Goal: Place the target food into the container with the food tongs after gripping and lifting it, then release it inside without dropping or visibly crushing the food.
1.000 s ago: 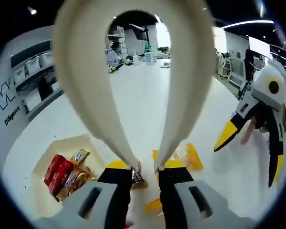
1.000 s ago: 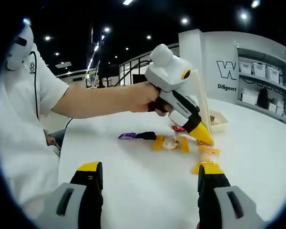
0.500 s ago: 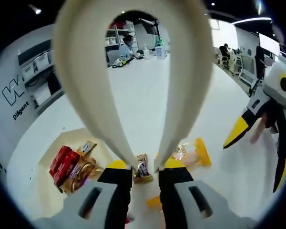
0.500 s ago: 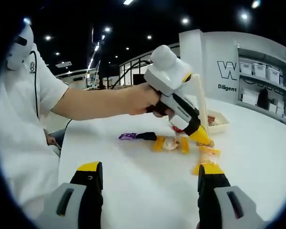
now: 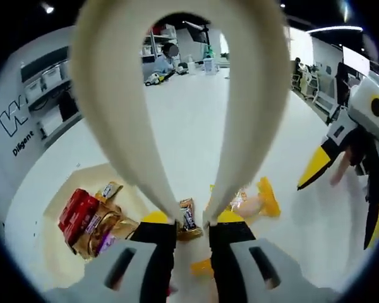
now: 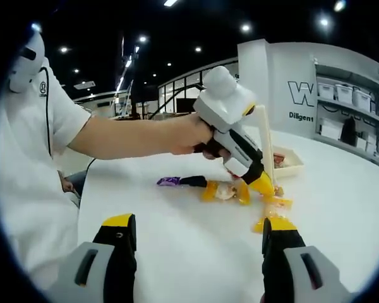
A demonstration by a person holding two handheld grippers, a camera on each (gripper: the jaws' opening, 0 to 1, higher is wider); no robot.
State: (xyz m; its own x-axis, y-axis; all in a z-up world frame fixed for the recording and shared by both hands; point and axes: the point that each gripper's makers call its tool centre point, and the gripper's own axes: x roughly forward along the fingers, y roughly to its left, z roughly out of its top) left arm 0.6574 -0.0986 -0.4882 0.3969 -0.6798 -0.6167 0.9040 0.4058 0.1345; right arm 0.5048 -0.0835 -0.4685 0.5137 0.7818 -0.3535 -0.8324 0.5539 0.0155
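Note:
My left gripper (image 5: 192,230) is shut on cream food tongs (image 5: 126,126), whose arms run forward and narrow to two tips. A small brown wrapped candy bar (image 5: 188,216) sits pinched between those tips, just right of the cream container (image 5: 63,192). The container holds red and gold packets (image 5: 82,218). In the right gripper view a person's hand holds the left gripper (image 6: 260,183) with the tongs (image 6: 266,142) pointing down at the table beside the container (image 6: 290,165). My right gripper (image 6: 199,227) stands open and holds nothing.
Loose snacks lie on the white table: a yellow-ended wrapped sweet (image 6: 224,189), a purple wrapper (image 6: 177,181) and a yellow packet (image 6: 275,205). The right gripper (image 5: 335,208) shows at the right in the left gripper view. A person in a white shirt (image 6: 25,164) fills the left.
The left gripper has tipped and shifted slightly toward the container side, keeping the candy bar between the tong tips. The right gripper has stayed still.

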